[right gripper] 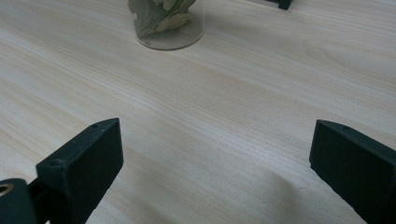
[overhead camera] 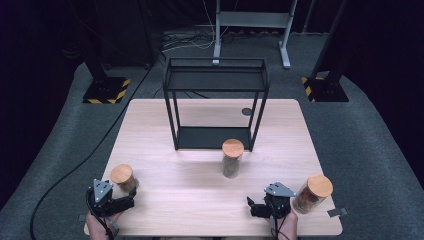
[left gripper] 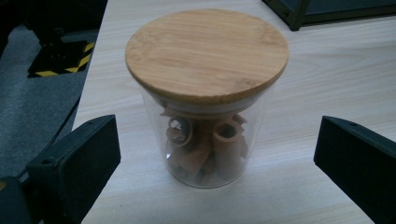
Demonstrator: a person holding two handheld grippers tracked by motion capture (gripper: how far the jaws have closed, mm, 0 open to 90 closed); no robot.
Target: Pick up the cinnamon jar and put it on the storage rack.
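jar of cinnamon bark (left gripper: 205,93): stands upright near the left front corner of the table (overhead camera: 200,200), bamboo lid on, brown curls inside; it is the thing we reach for.
left gripper (overhead camera: 131,199): we hold it low, just beside the jar, jaws spread wide; in the left gripper view the jar sits between the two black jaws, apart from both.
right gripper (overhead camera: 251,206): jaws wide with nothing between them, over bare wood near the front edge.
jar of leaves (overhead camera: 232,159): mid-table, in front of the black wire shelf (overhead camera: 215,100).
third jar (overhead camera: 312,193): just beside our right hand, untouched.
step in hand: we judge it the approach to the first pick, jar lined up, not yet gripped.
next move: we ease forward until the glass below the lid lies between the pads, close gently, lift straight; glass may slip.
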